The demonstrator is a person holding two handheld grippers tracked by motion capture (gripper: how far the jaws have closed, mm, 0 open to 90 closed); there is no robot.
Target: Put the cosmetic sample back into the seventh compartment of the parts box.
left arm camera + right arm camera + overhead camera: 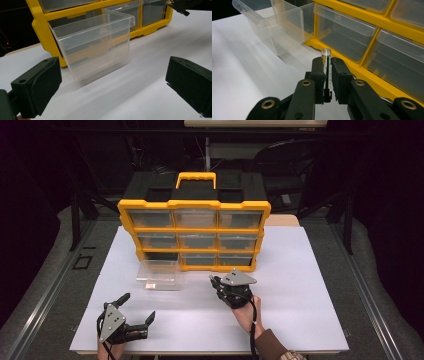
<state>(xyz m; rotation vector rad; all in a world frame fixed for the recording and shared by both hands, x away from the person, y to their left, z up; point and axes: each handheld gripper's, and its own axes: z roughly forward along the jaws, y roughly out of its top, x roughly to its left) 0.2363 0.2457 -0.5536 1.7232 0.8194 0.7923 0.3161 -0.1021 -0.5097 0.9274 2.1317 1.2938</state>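
Gripping a slim clear syringe (326, 65) between shut jaws, the right gripper (218, 283) hovers just in front of the yellow organizer (194, 226), right of the pulled-out clear drawer (158, 275) standing on the table (300, 290). The left gripper (138, 309), jaws wide and empty, waits nearer the person. Held by a thin pinch (the tube looks smooth), the syringe could slip or tilt, missing the drawer.

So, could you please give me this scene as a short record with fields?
surface: white table
cabinet: yellow organizer with clear drawers, bottom-left slot empty
drawer out: clear drawer standing on the table in front of that slot
right gripper: shut on a thin clear tube
left gripper: open, holding nothing, facing the drawer
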